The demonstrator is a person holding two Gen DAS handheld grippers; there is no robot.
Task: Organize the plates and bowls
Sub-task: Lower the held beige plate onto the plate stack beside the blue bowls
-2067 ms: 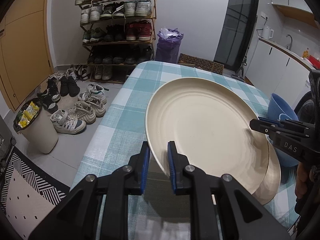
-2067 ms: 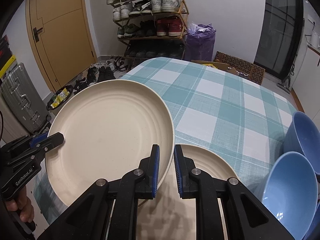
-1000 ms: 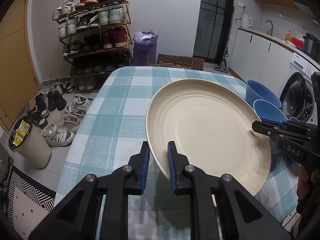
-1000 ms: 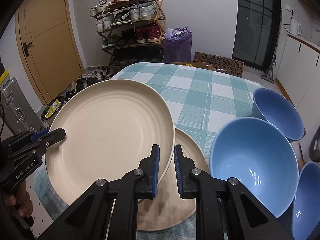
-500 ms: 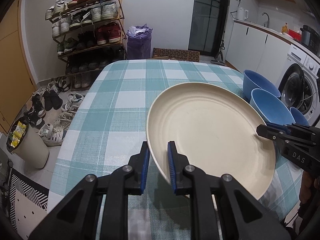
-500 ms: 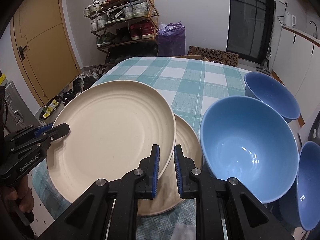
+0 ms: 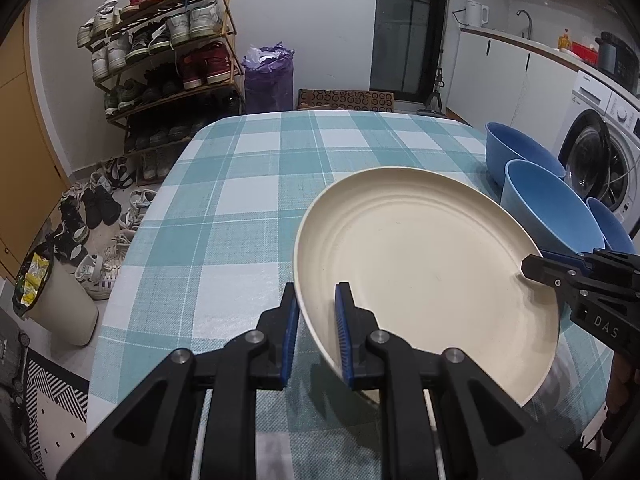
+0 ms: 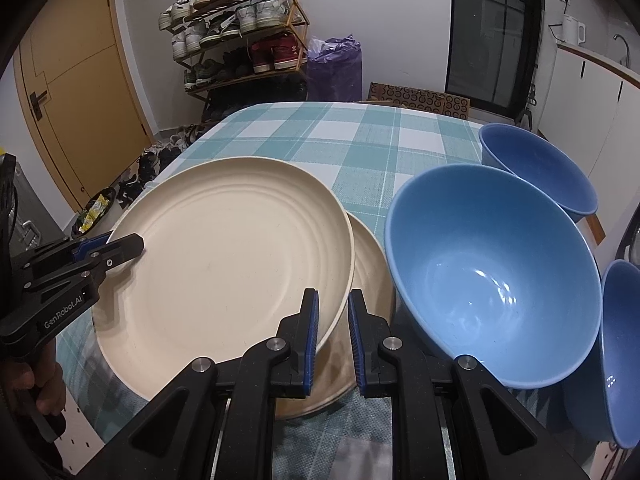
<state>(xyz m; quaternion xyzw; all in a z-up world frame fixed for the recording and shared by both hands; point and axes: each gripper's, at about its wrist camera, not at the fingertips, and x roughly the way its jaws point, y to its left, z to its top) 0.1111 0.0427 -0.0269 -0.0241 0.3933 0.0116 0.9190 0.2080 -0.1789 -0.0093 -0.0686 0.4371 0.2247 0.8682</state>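
1. Since a second ago, carried plate (image 8: 224,256) has sunk toward second plate (image 8: 370,264) on table (image 7: 248,184).
2. Left gripper (image 7: 316,332) and right gripper (image 8: 332,336) both clamp its rim.
3. Not yet stacked (blue bowls (image 8: 492,272) sit loose).

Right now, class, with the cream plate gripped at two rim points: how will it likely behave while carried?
The held plate probably stays stiff: it spans between the left gripper and right gripper without sagging. Its smooth rim may slip in the narrow pads. Being broad and shallow, it likely tilts easily and could knock the plate below.
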